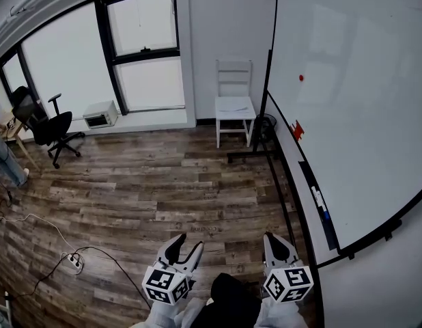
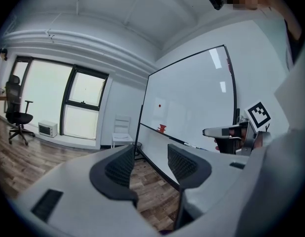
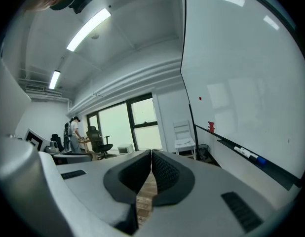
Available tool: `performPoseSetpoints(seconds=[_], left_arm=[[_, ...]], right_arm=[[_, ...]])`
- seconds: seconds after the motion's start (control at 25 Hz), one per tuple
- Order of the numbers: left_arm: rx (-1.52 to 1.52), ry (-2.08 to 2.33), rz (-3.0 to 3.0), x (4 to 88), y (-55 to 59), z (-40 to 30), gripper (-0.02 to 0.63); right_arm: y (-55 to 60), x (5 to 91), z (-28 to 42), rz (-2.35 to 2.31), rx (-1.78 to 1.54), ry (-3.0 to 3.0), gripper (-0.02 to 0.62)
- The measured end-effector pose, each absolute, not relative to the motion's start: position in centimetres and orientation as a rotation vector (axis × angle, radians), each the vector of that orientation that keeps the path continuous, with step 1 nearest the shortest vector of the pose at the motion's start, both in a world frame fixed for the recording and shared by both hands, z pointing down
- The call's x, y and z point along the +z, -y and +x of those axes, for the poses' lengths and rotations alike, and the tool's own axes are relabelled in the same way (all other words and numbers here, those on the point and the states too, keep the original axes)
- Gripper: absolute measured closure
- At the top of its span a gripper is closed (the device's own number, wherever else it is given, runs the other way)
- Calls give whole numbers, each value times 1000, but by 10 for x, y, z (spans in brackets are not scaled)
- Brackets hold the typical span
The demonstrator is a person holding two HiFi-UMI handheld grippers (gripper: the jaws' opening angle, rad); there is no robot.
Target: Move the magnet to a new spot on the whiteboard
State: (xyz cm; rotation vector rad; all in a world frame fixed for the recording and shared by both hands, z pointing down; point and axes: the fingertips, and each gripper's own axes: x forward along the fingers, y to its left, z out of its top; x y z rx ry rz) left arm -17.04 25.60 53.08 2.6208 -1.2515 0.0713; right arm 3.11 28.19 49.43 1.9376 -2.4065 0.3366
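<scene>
The whiteboard (image 1: pixel 361 115) takes the whole right side of the head view. It stands upright on its frame, and its long side runs away from the person, along the wooden floor (image 1: pixel 163 190) toward the white chair (image 1: pixel 234 104) at the far wall. The surface faces left, into the room.

The two grippers are low in the head view, close to the person's body, and both point forward almost level. The left gripper (image 1: pixel 185 246) has its jaws standing apart, and its own view shows only floor and the board's lower edge in the gap, so it holds nothing. The right gripper (image 1: pixel 279 246) has its jaws together, pad against pad, with nothing between them. The right gripper is just beside the foot of the board; the left one is further out in the room.

The magnet (image 1: pixel 301 78) is a small red round dot on the far part of the board, above a red object (image 1: pixel 298 130) that sits on the tray ledge. From both grippers it lies well ahead, higher, and to the right, so I judge the right hand to be nearer. The magnet is flat on the surface and faces out to the left; being round, it has no long axis that I can see. I think a grip needs opened jaws that come from the room side, across the disc.
</scene>
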Motion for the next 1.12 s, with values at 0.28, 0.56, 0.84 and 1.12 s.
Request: performPoseSetpoints(seconds=[0.28, 0.56, 0.84, 1.12], left_arm=[[66, 1253, 2618, 533, -230, -165, 399], [65, 1273, 2611, 535, -175, -164, 399], [47, 1288, 2608, 534, -89, -150, 399], [45, 1297, 2603, 522, 4, -134, 398]], right_arm=[[-252, 501, 44, 1960, 369, 2392, 568], [-196, 506, 45, 1936, 368, 2399, 568], [-109, 505, 58, 1913, 350, 2407, 568], [-16, 497, 78, 1906, 361, 2399, 568]])
